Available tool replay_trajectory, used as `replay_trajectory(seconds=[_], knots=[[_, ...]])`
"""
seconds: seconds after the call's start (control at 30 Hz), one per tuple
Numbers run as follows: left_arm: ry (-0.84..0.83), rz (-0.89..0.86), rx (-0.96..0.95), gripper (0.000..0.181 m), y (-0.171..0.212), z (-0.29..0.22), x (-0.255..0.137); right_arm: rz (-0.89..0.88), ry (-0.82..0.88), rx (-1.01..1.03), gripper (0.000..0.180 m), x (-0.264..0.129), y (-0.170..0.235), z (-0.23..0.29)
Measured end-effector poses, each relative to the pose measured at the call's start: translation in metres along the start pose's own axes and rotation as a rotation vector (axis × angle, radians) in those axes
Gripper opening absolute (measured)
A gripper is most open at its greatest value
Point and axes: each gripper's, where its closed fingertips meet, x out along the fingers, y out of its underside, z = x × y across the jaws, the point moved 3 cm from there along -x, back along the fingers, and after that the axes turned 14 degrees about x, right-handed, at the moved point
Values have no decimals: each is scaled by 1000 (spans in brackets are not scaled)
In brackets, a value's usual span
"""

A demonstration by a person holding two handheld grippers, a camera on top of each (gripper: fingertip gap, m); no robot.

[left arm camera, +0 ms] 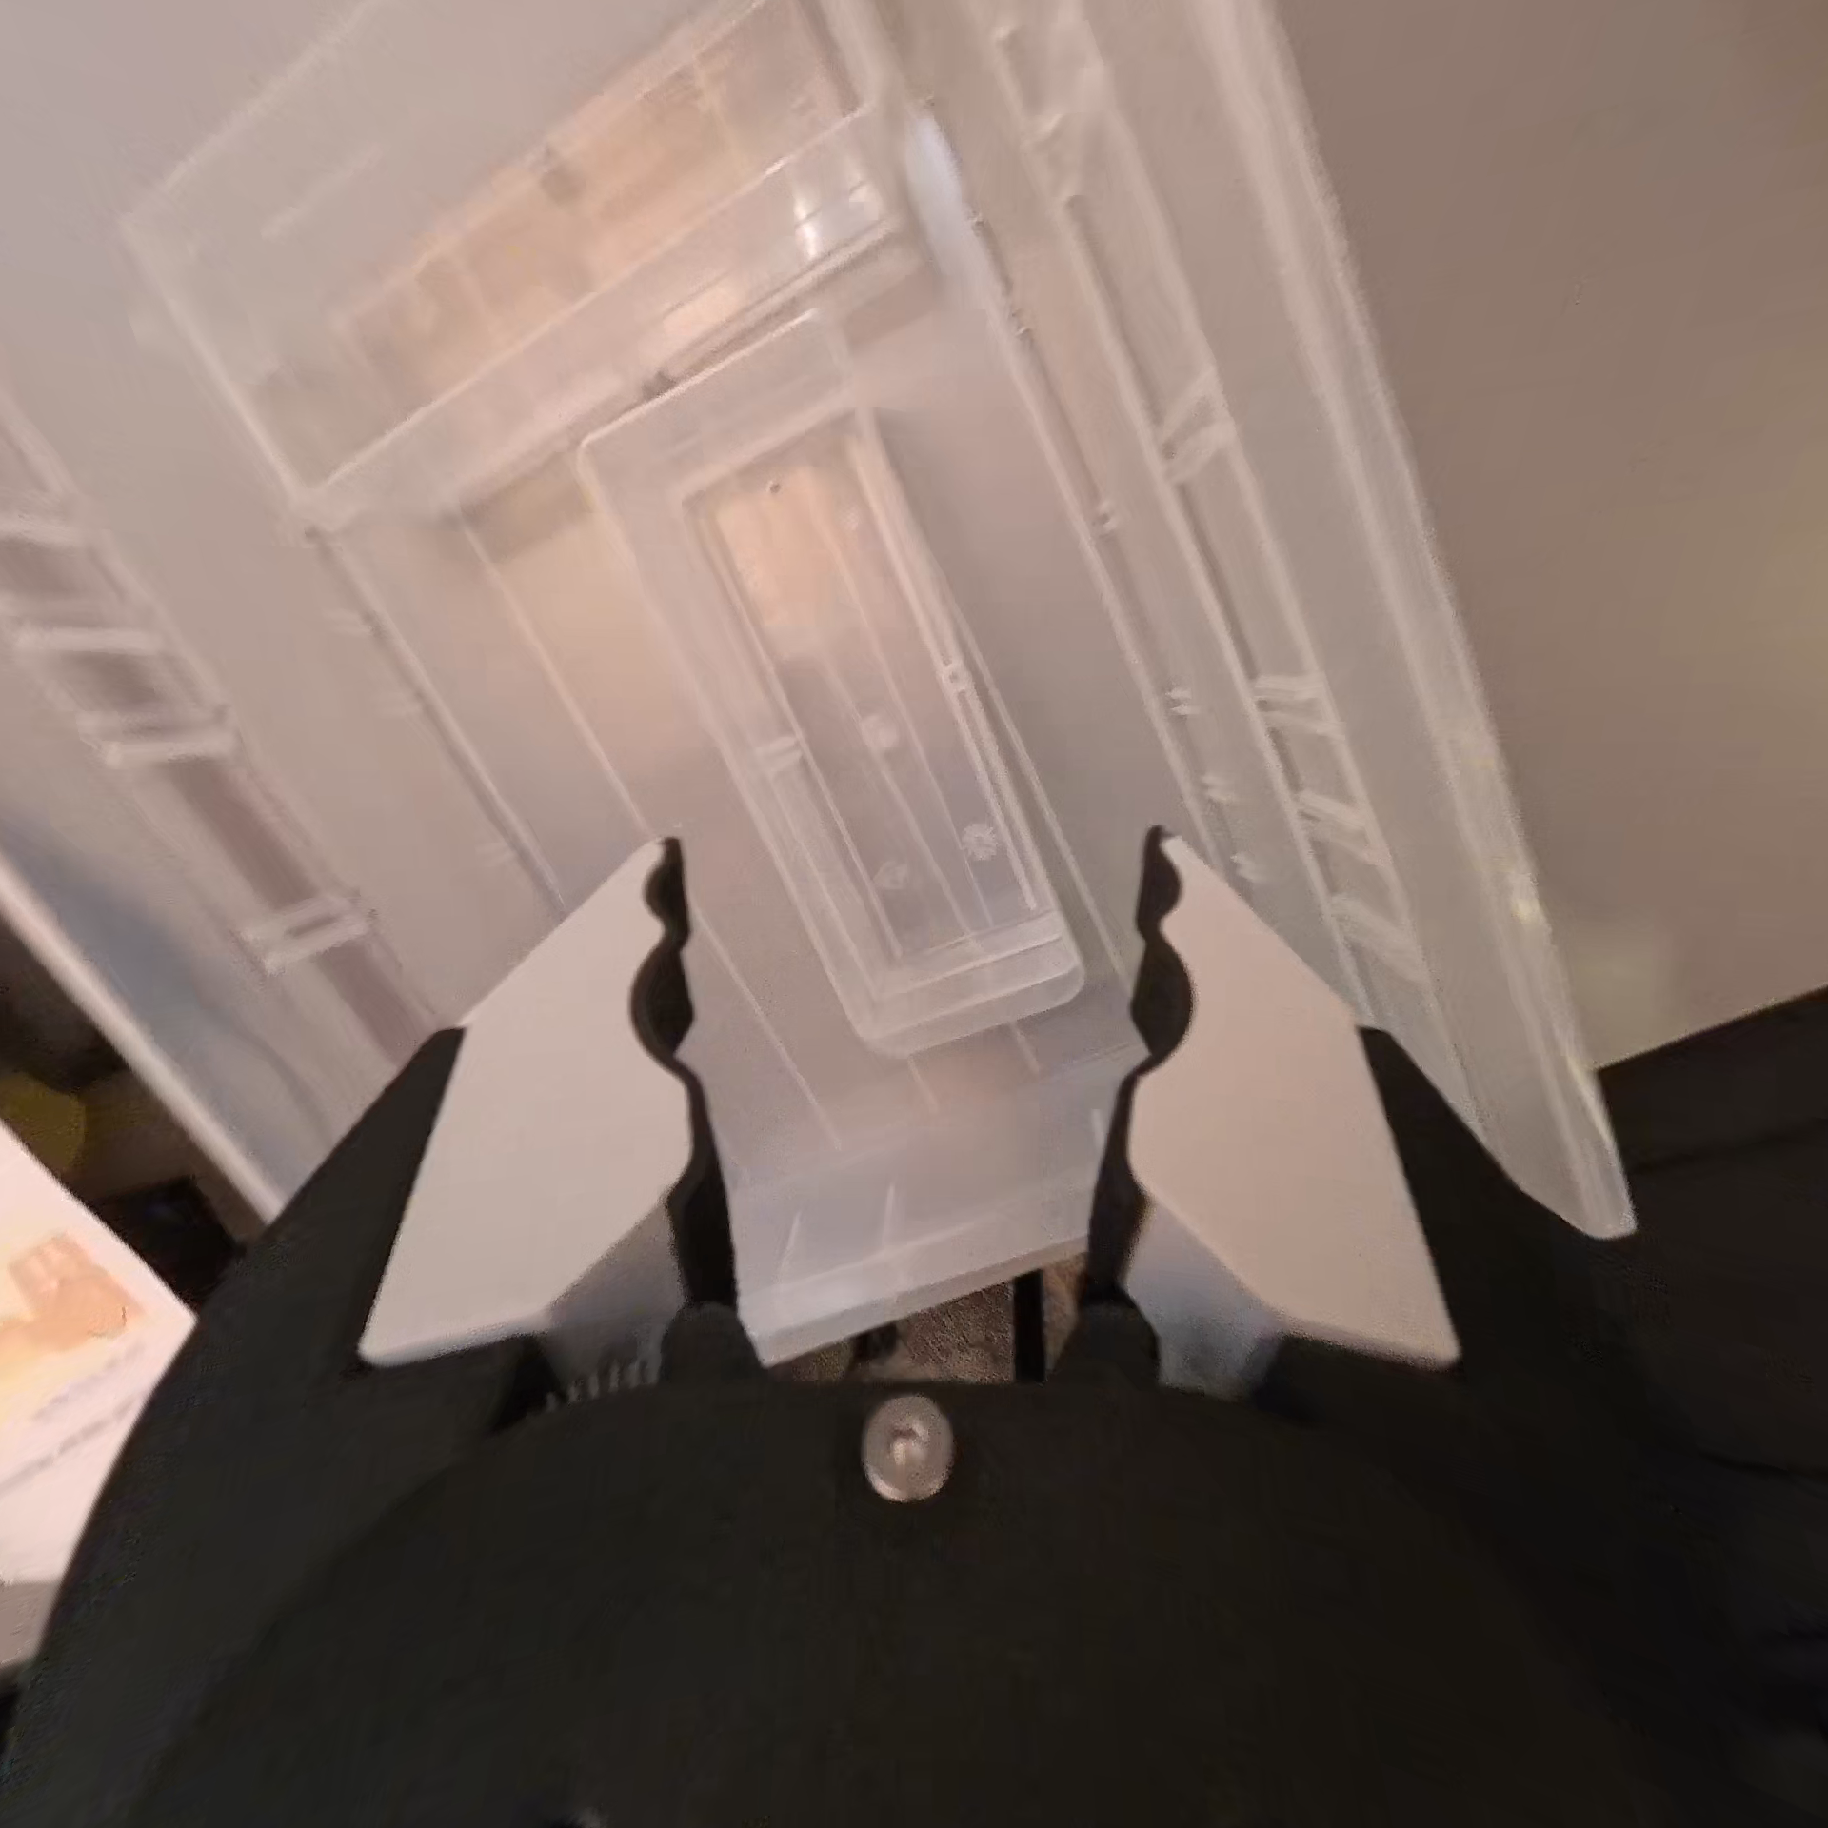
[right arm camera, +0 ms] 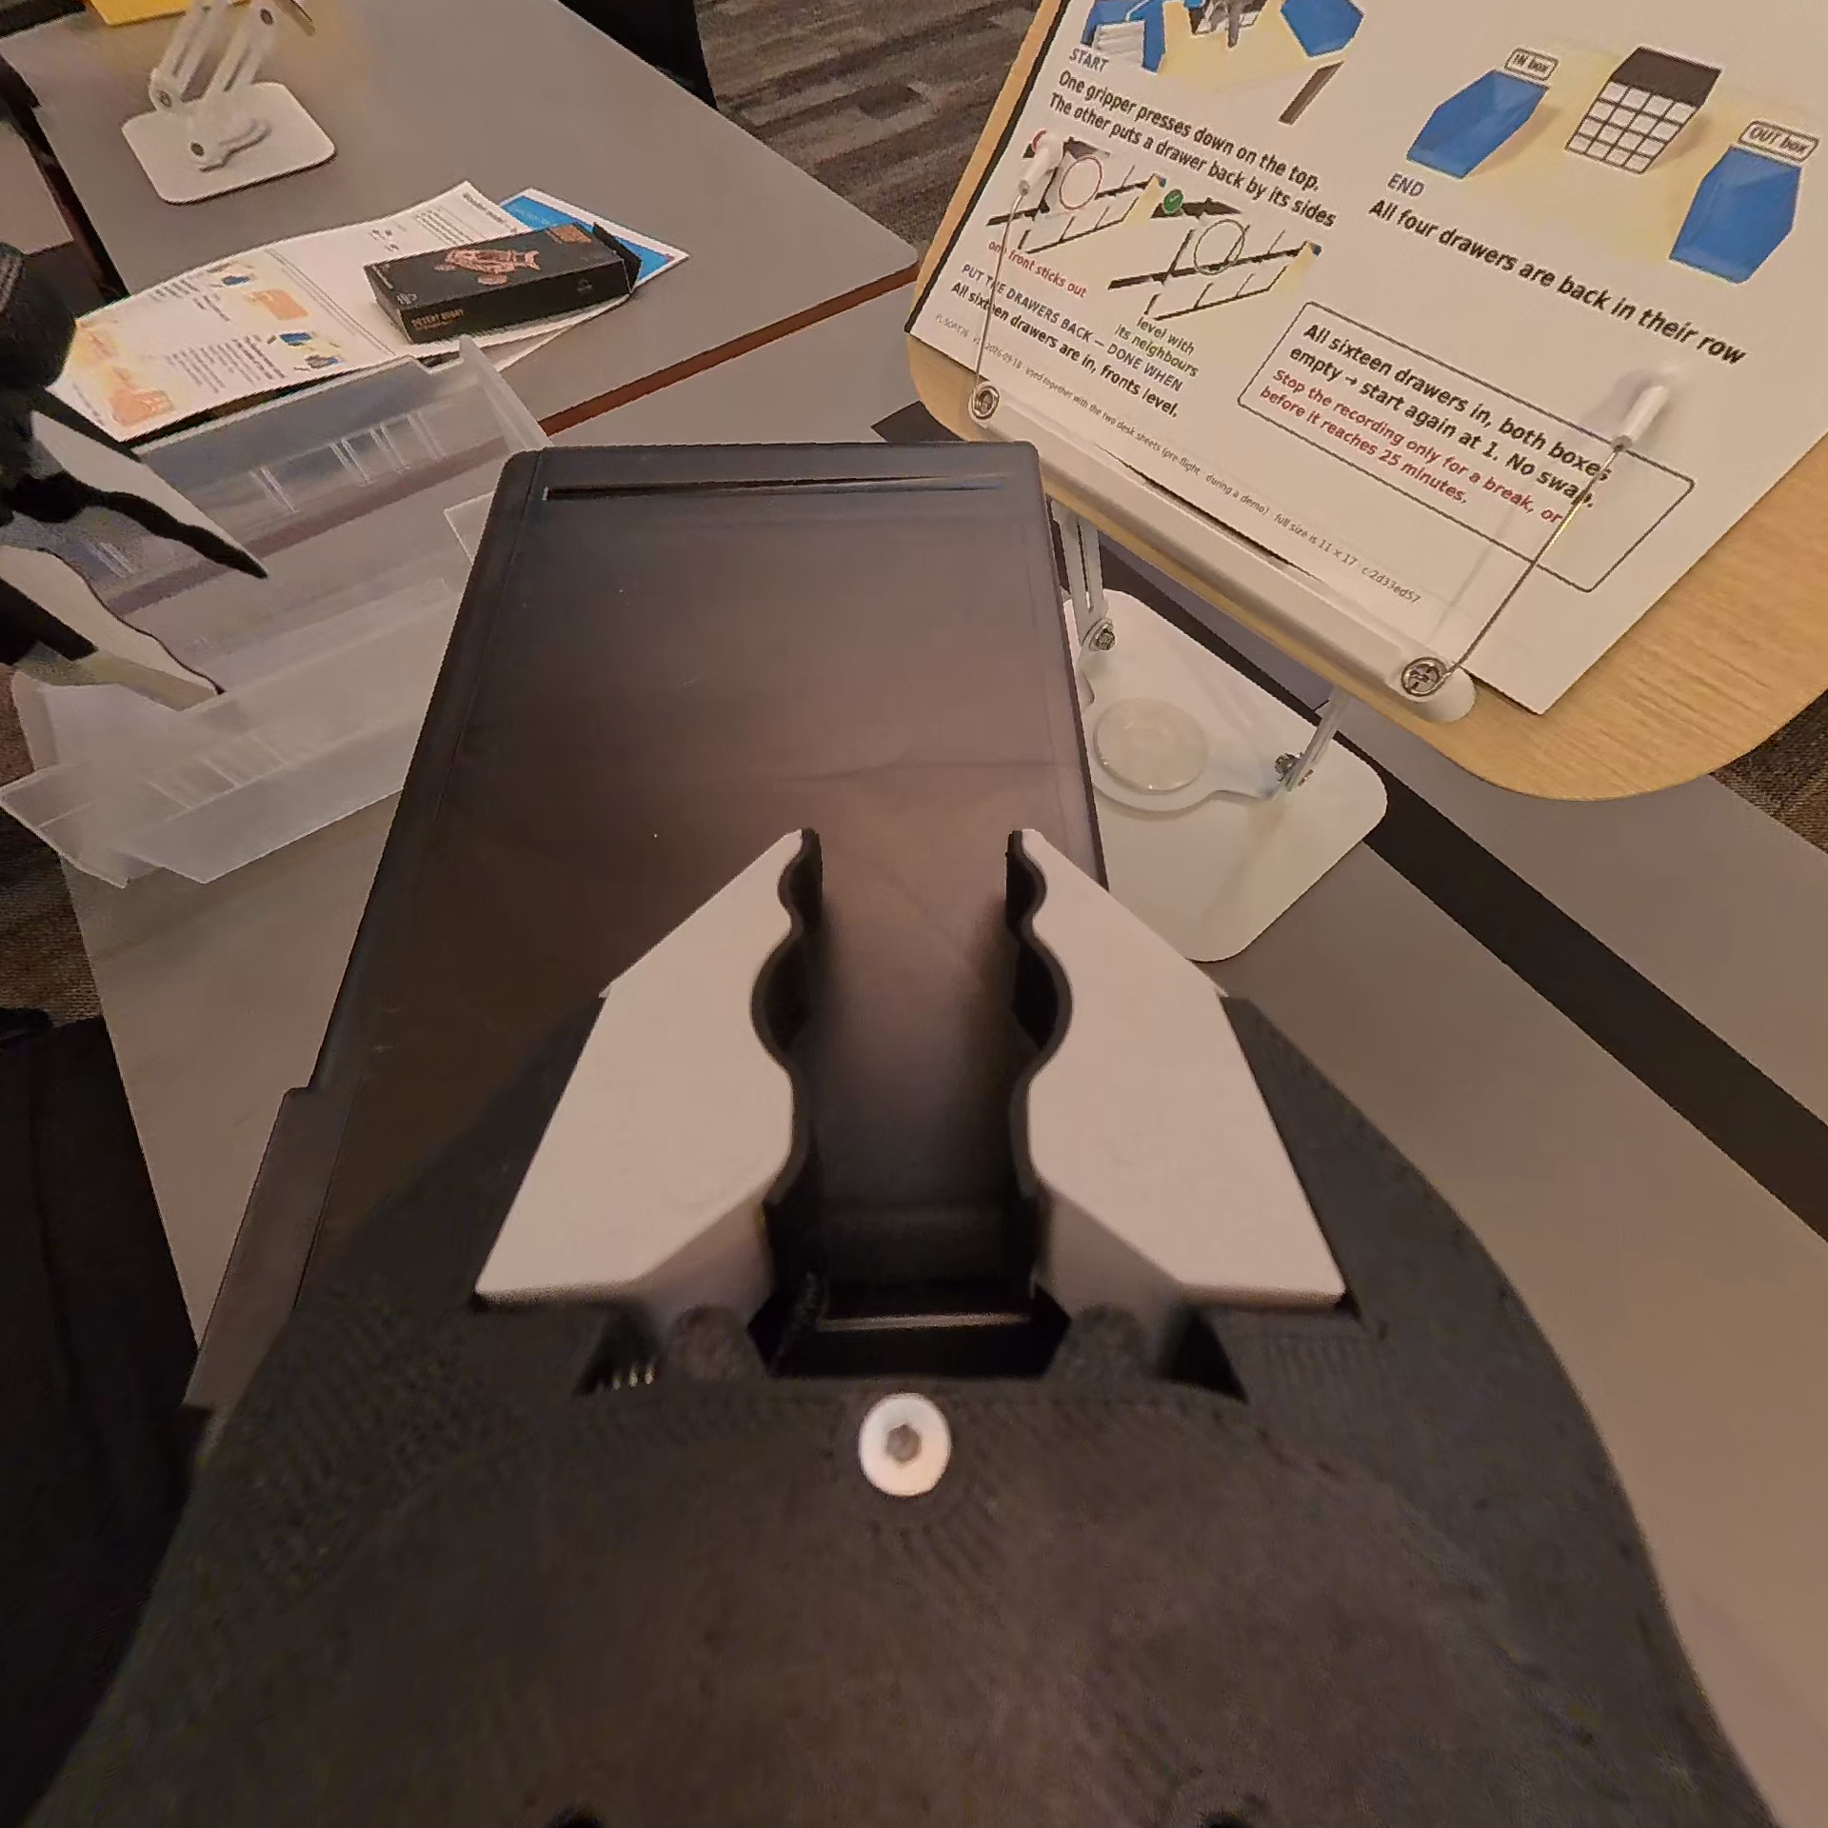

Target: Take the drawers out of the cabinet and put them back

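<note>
- While the left gripper [left arm camera: 910, 1049] is carrying a small translucent plastic drawer [left arm camera: 870, 989] between its two grey fingers, the fingers are standing on either side of the drawer's near end; they look clamped on its side walls, though the contact itself is not plain in the left wrist view.
- The drawer is reaching away from the claw, its long body running forward past the fingertips and its open inside facing the camera.
- Beyond and around it, larger clear plastic bins [left arm camera: 1286, 594] with ribbed walls are standing tilted, blurred.
- In the right wrist view, the right gripper [right arm camera: 915, 890] is resting over the flat top of the black plastic cabinet [right arm camera: 772, 673], its jaws standing apart with nothing between them, so it appears to be steadying the cabinet from above.
- To the left, the other claw [right arm camera: 109, 594] is hovering by a clear bin [right arm camera: 297, 594] on the grey table [right arm camera: 1484, 1236].
- Farther right, a printed instruction sheet [right arm camera: 1434, 326] is leaning on a wooden stand [right arm camera: 1622, 692]; far left, a small dark box [right arm camera: 500, 282] is lying on papers.
- To do this step well, I would judge: keep the squeeze on the drawer's sides even, hold it level, line it squarely with its slot, and keep the right claw pressing the cabinet down so it is not sliding.
</note>
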Motion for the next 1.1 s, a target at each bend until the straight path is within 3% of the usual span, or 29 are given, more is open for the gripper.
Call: replay_trajectory(seconds=[0.1, 0.2, 0.3, 0.33, 0.43, 0.57, 0.8, 0.97, 1.1], knots=[[-2, 53, -74, 103, 16, 4, 10, -2, 0, 1, 36, 0, 0, 0], [86, 108, -130, 102, 26, -9, 30, -8, 0, 2, 36, 0, 0, 0], [79, 128, -145, 68, 29, -10, 42, -8, 0, 2, 37, -1, 0, 0], [63, 95, -153, 67, 27, -7, 43, -8, 0, 2, 37, 0, 0, 0], [7, 59, -163, 64, 26, 4, 34, -6, 0, 1, 37, 0, 0, 0], [-65, -26, -186, 63, 19, 13, -9, -10, -2, 1, 36, -1, 0, 0], [-10, -125, 63, 63, -51, -50, -96, -6, -1, 1, 36, 0, 0, 0], [130, -83, 304, 62, -108, -119, -83, -12, 0, 3, 36, -1, 0, 0], [137, -67, 356, 63, -145, -135, -66, -4, 0, 1, 36, 0, 0, 0]])
